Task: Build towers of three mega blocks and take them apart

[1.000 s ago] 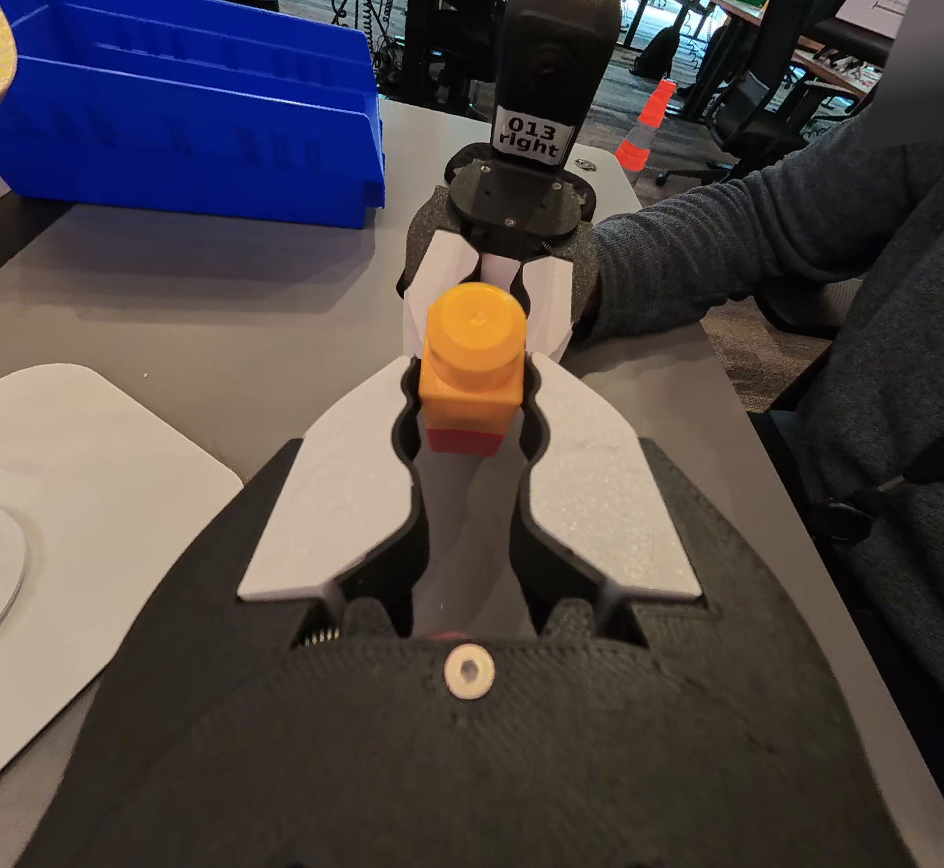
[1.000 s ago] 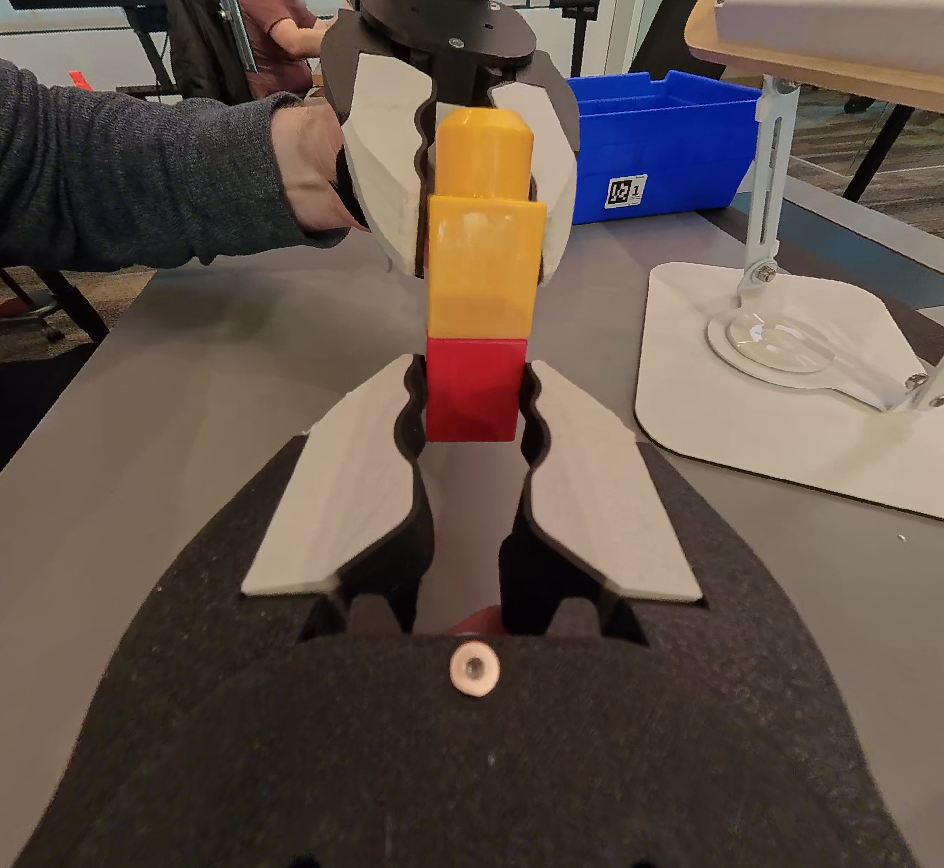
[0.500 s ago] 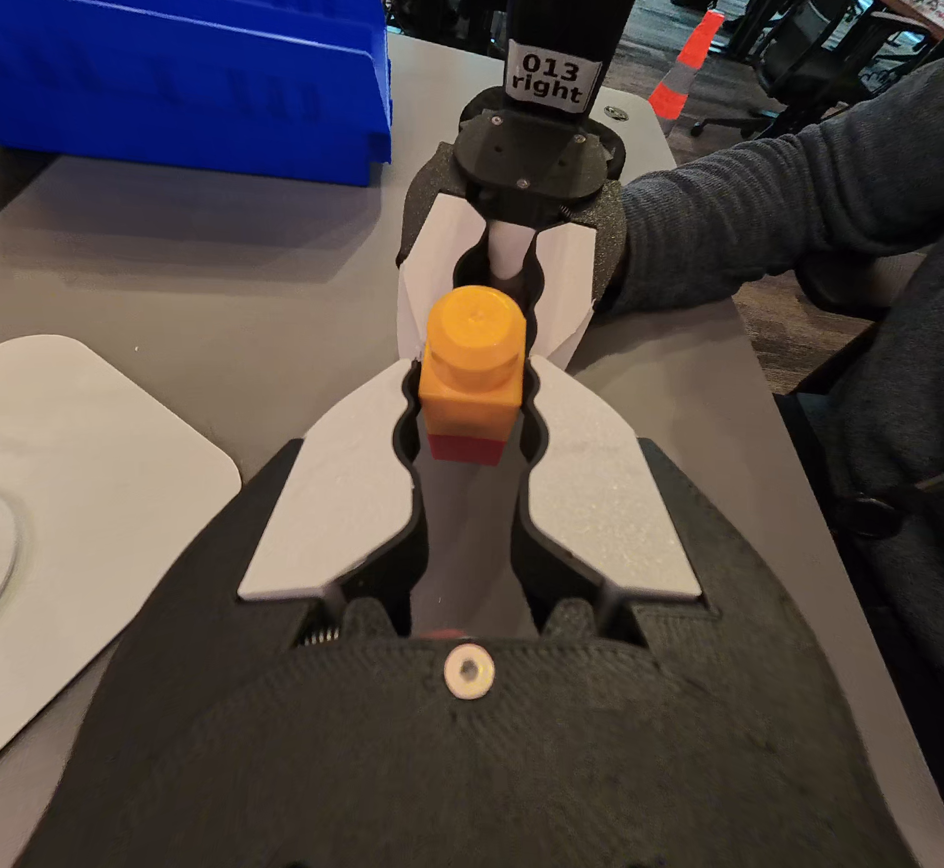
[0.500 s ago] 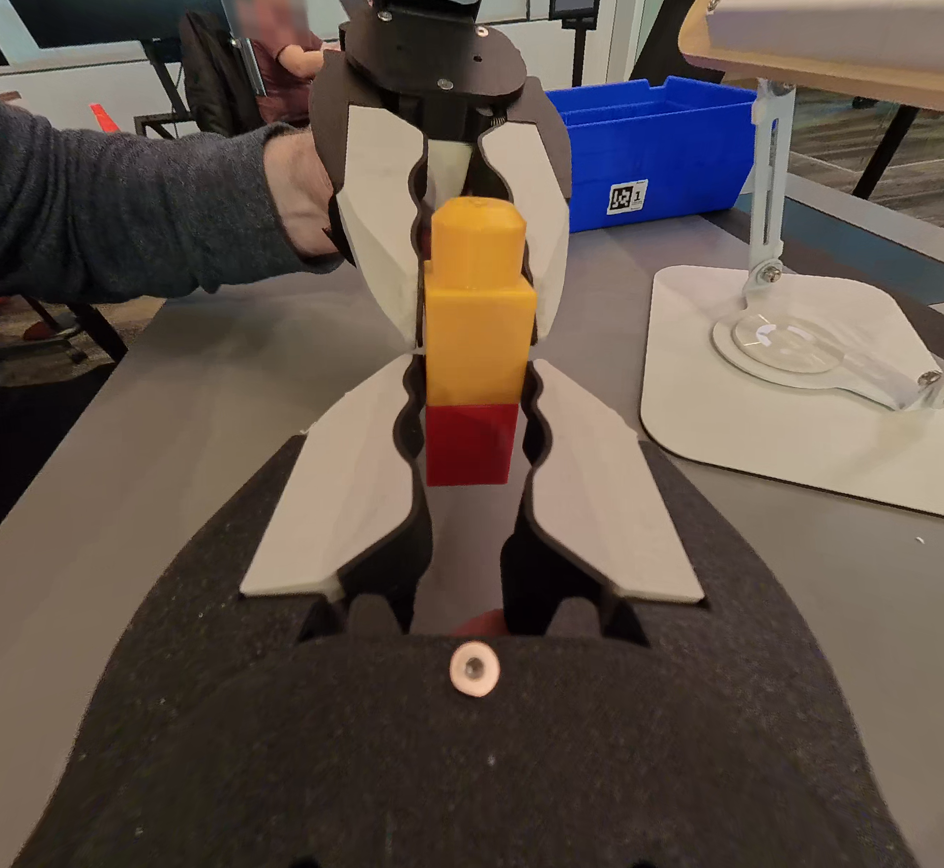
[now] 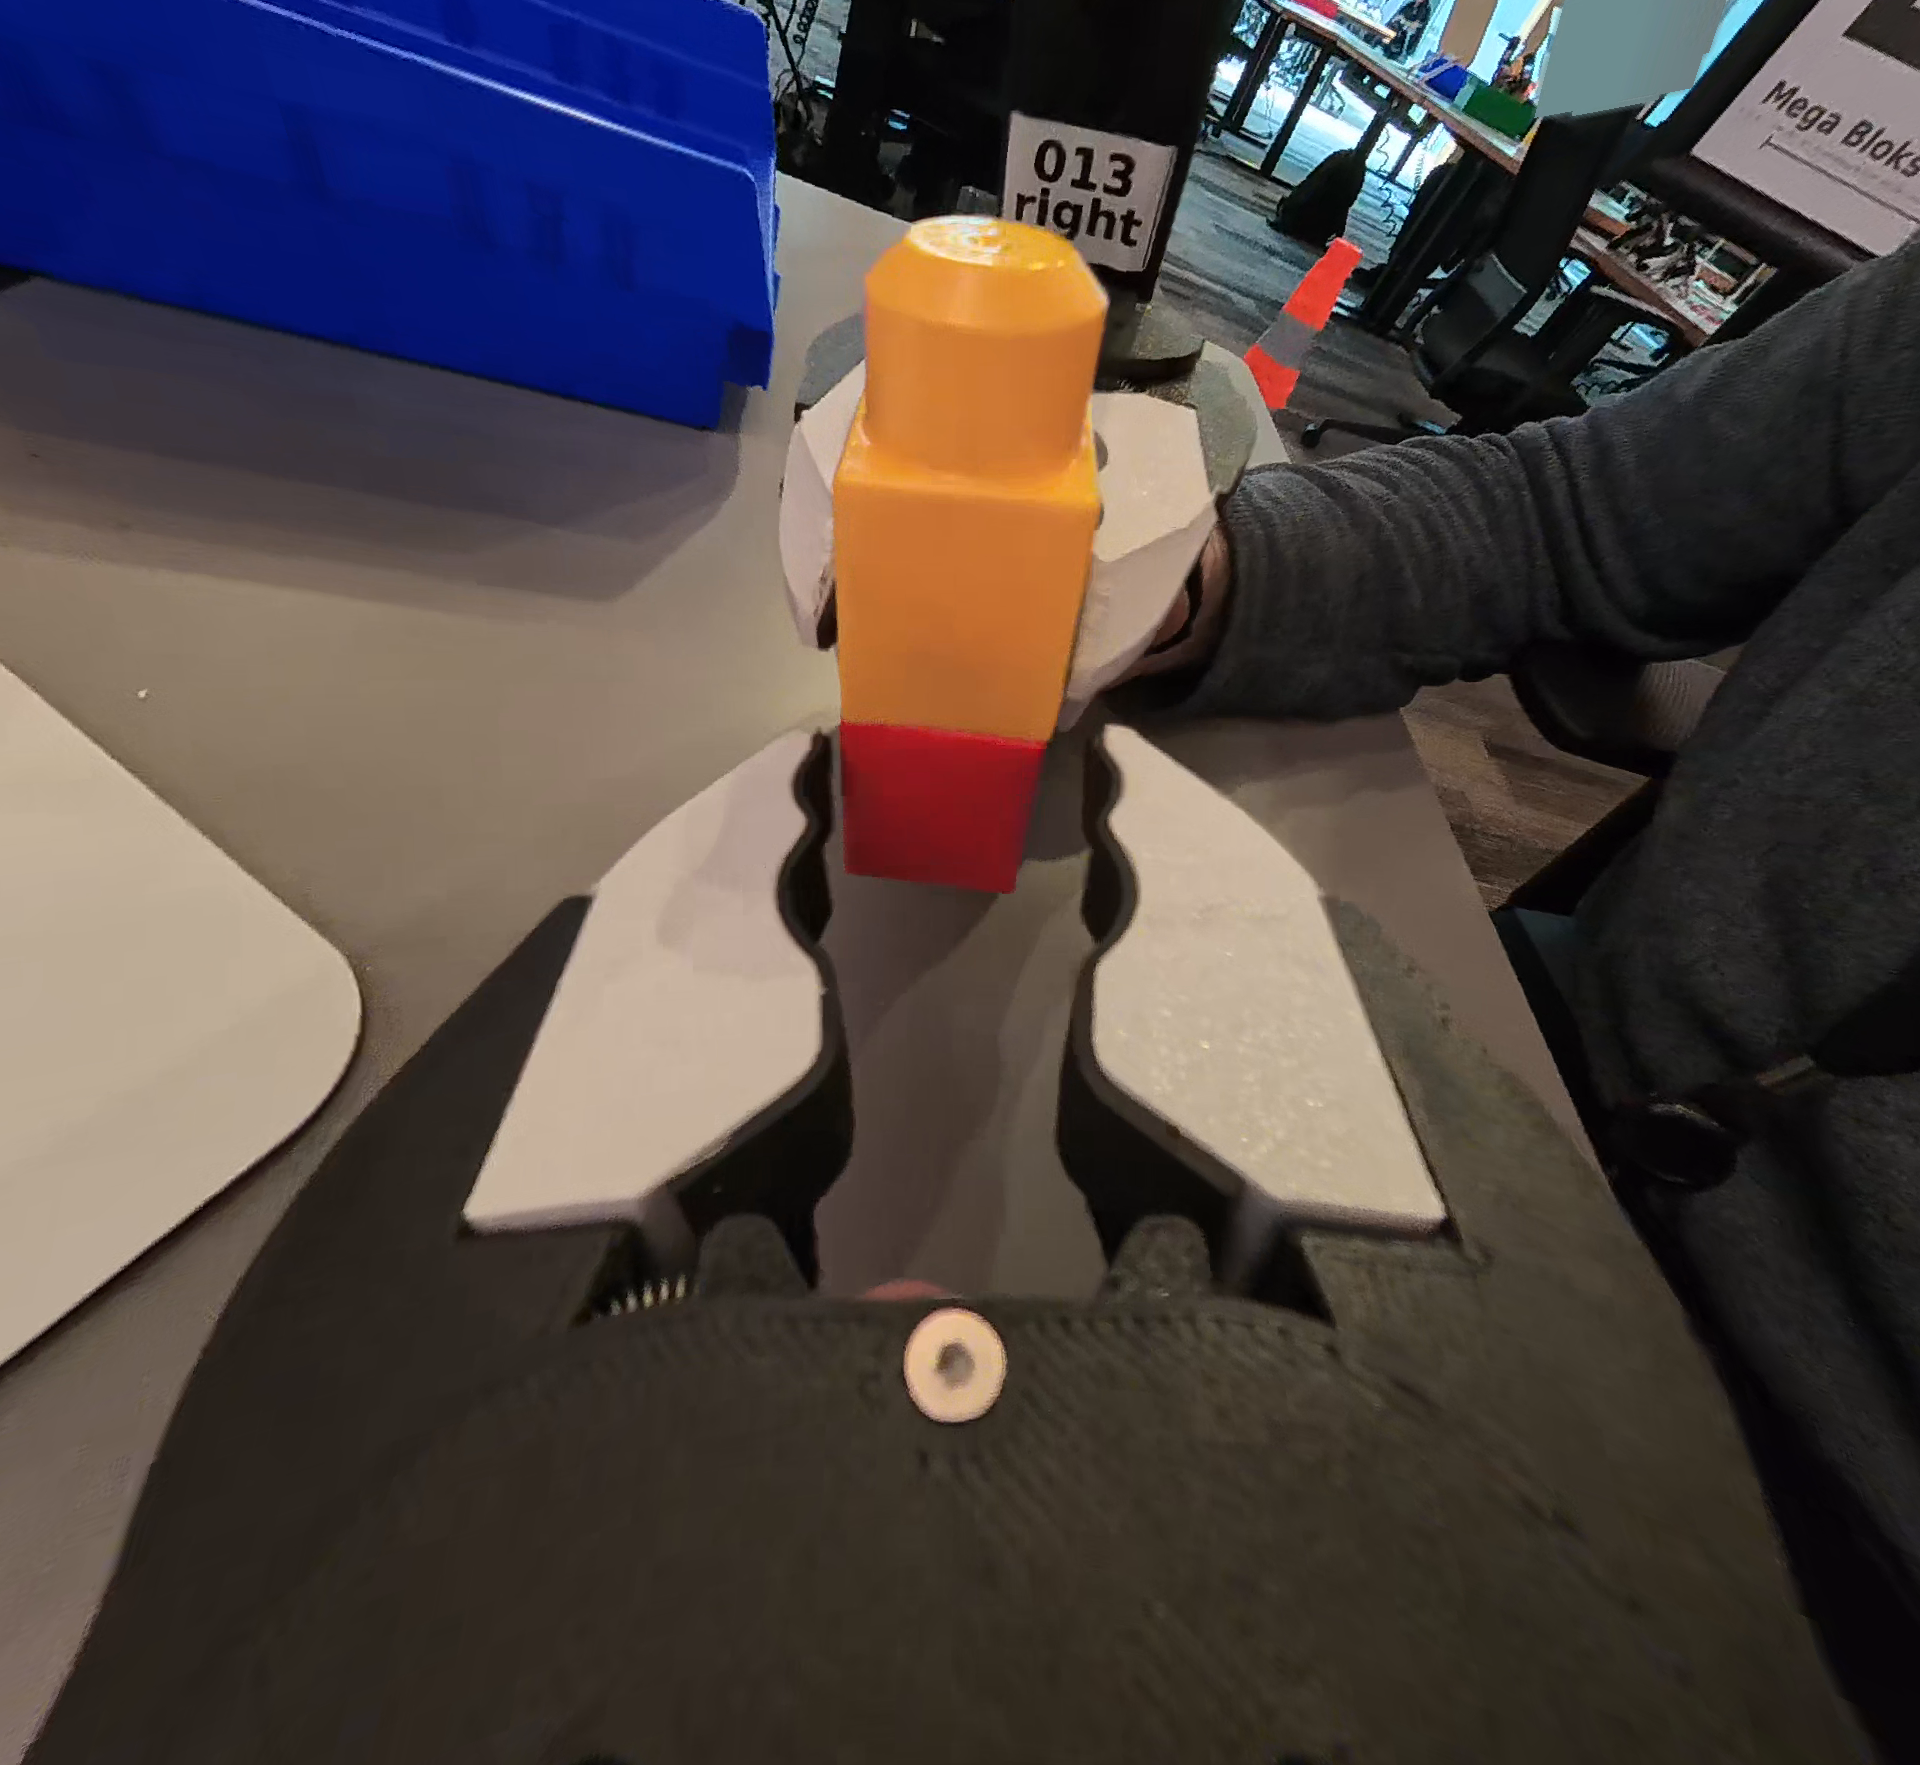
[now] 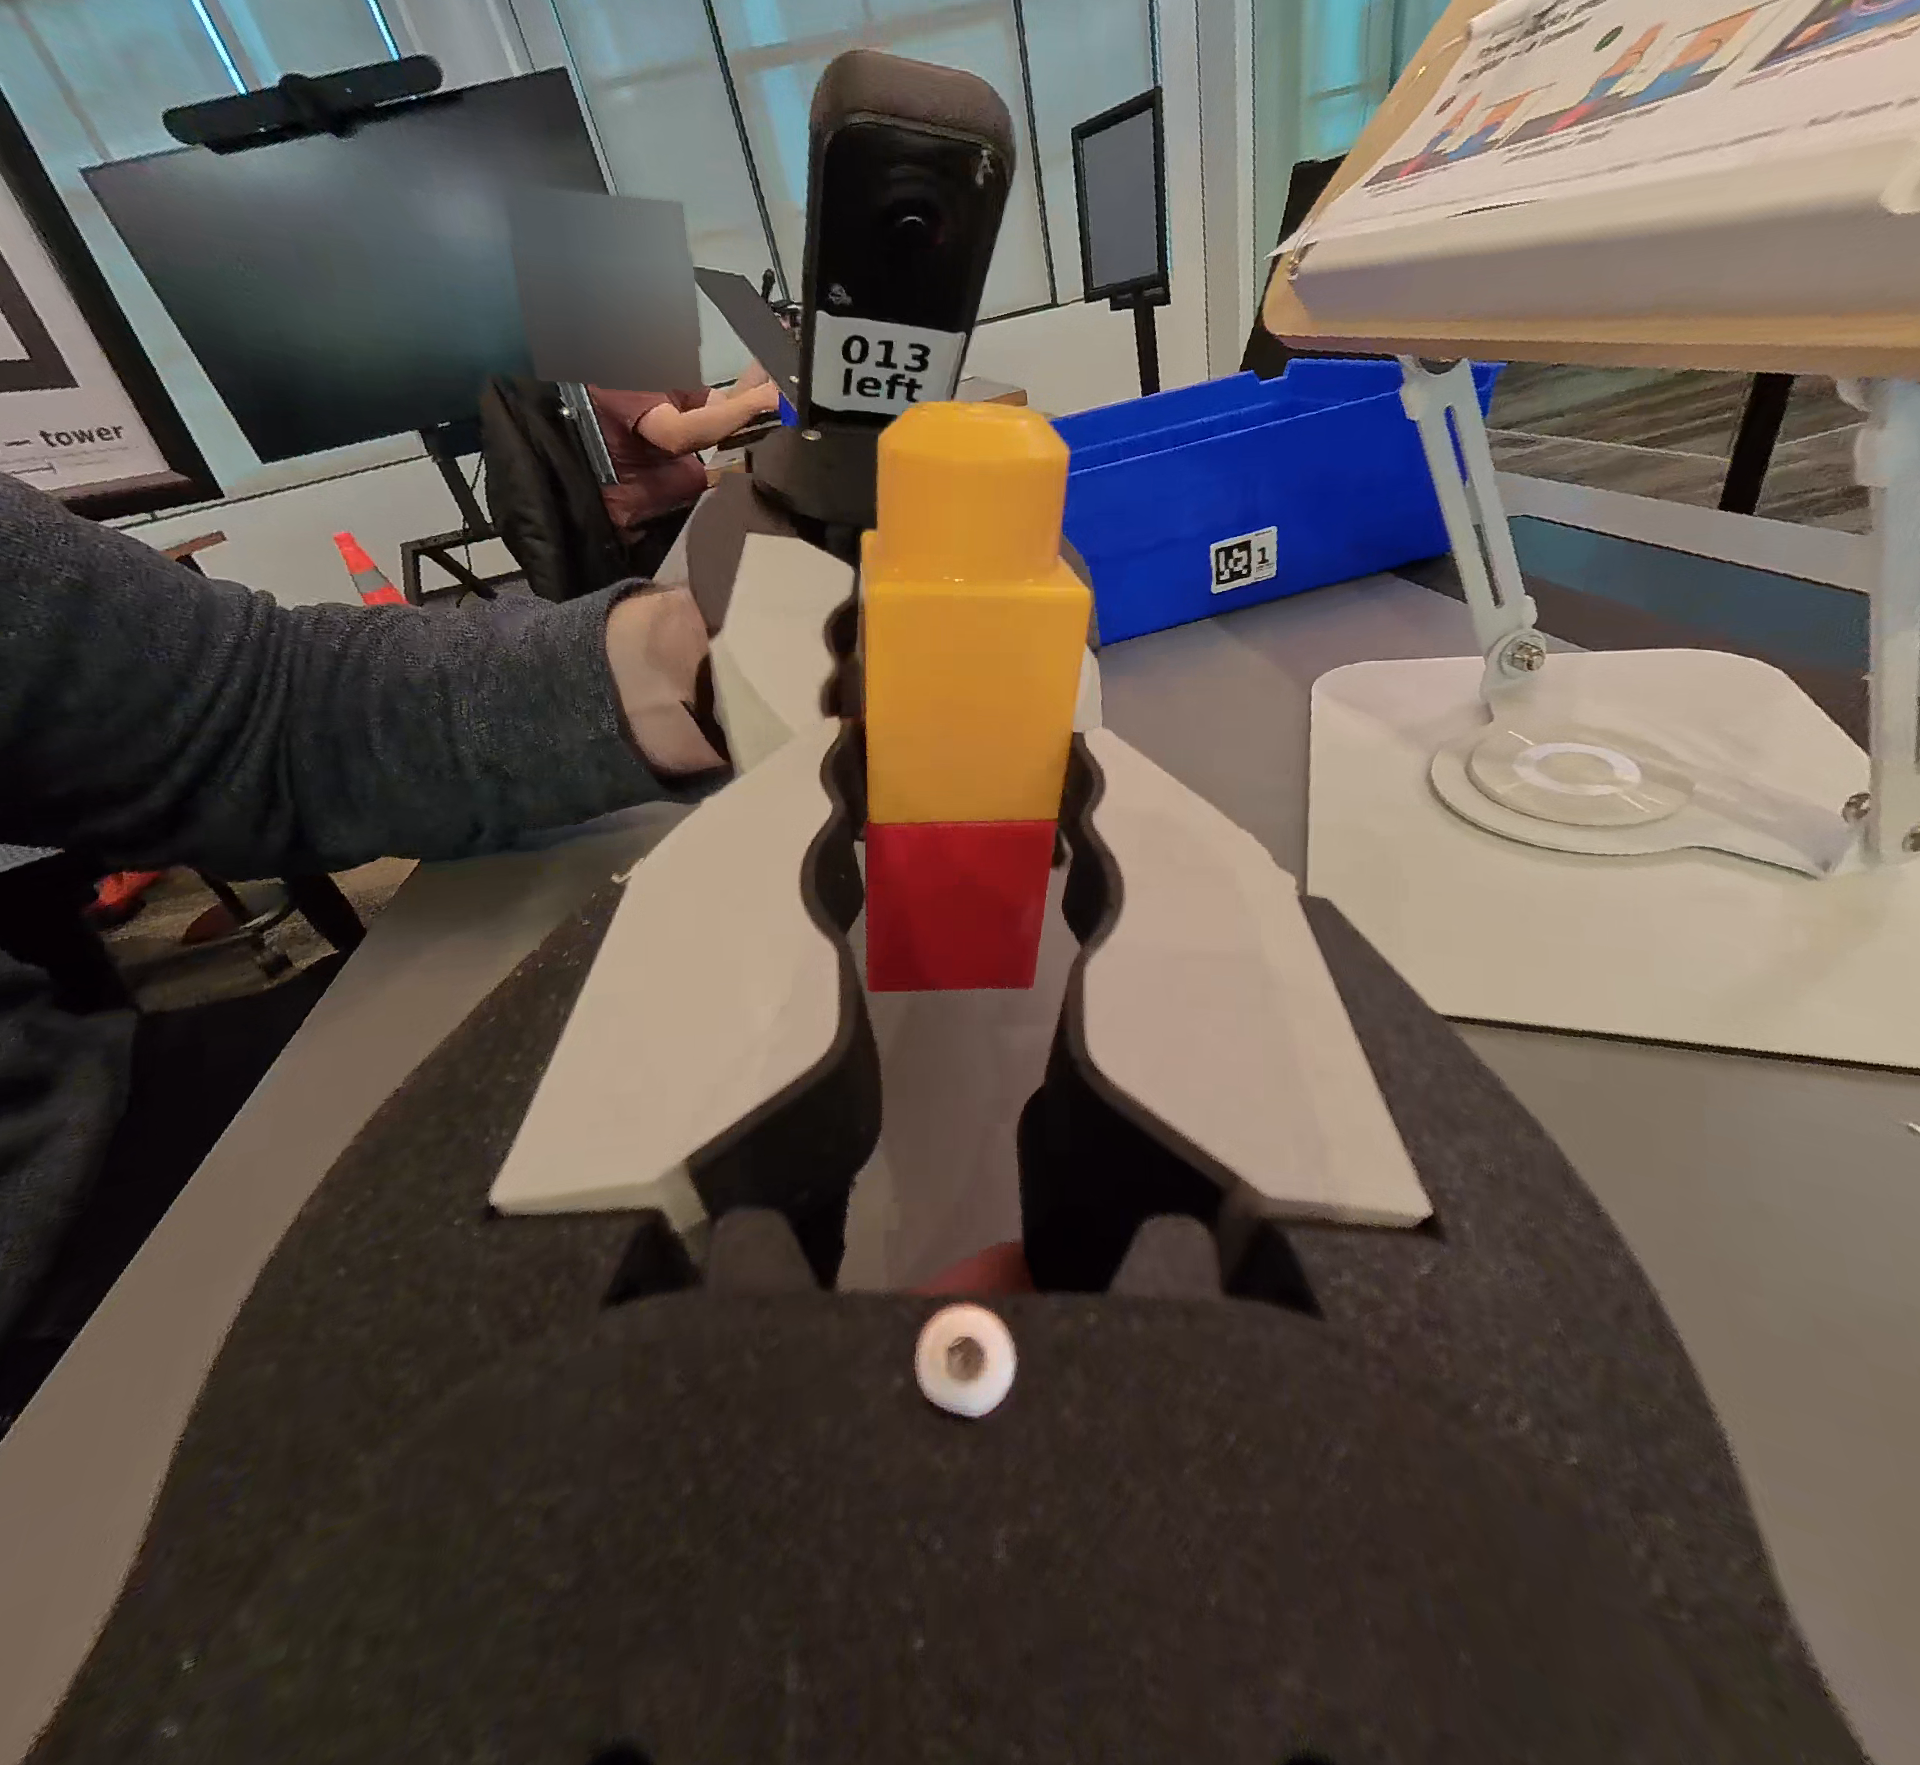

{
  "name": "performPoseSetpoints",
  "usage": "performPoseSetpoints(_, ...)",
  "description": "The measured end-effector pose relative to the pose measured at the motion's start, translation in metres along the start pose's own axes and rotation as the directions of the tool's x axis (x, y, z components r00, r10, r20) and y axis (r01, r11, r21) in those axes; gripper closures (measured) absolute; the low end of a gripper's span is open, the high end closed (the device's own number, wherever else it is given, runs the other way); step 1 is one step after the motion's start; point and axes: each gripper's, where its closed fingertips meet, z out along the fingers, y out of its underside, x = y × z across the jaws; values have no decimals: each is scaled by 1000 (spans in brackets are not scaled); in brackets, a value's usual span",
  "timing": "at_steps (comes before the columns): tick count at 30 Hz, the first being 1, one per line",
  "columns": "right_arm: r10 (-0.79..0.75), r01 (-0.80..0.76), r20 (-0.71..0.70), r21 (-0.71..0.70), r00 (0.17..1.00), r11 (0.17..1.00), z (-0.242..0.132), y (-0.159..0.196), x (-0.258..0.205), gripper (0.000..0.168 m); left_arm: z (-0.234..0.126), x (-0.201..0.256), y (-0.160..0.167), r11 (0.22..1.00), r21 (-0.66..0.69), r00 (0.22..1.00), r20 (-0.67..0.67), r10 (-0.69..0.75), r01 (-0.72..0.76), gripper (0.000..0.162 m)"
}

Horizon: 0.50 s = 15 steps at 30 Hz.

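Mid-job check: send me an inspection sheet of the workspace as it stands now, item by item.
Surface: grey table, matte and flat.
Job's things: orange block seated on red block, apparently held off the table; no third block seen.
Clutter: blue bin at the table's far side; white stand base carrying a tilted instruction board.
Grippers: right gripper shut on the red block; left gripper flanks the stack with a gap on one side, so it looks open.
Cables: nothing seen on the table.
Surroundings: office desks, a dark screen, an orange cone, a seated person far behind.
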Motion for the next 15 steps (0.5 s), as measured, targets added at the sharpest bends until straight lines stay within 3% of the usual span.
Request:
performPoseSetpoints(1, -1, 1, 5, -1, 1000, 1000, 1, 1, -1, 133, 3, -1, 1, 1000, -4, 1000, 1, -7, 7, 125)
performPoseSetpoints(8, 5, -4, 26, -5, 1000, 1000, -2, -2, -1, 123, 7, -3, 9, 998, -66, 1000, 16, 13, -12, 126)
performPoseSetpoints(15, -21, 22, 28, -45, 999, 999, 1, 3, -5, 131, 11, 2, 9, 998, -65, 1000, 13, 21, -20, 126)
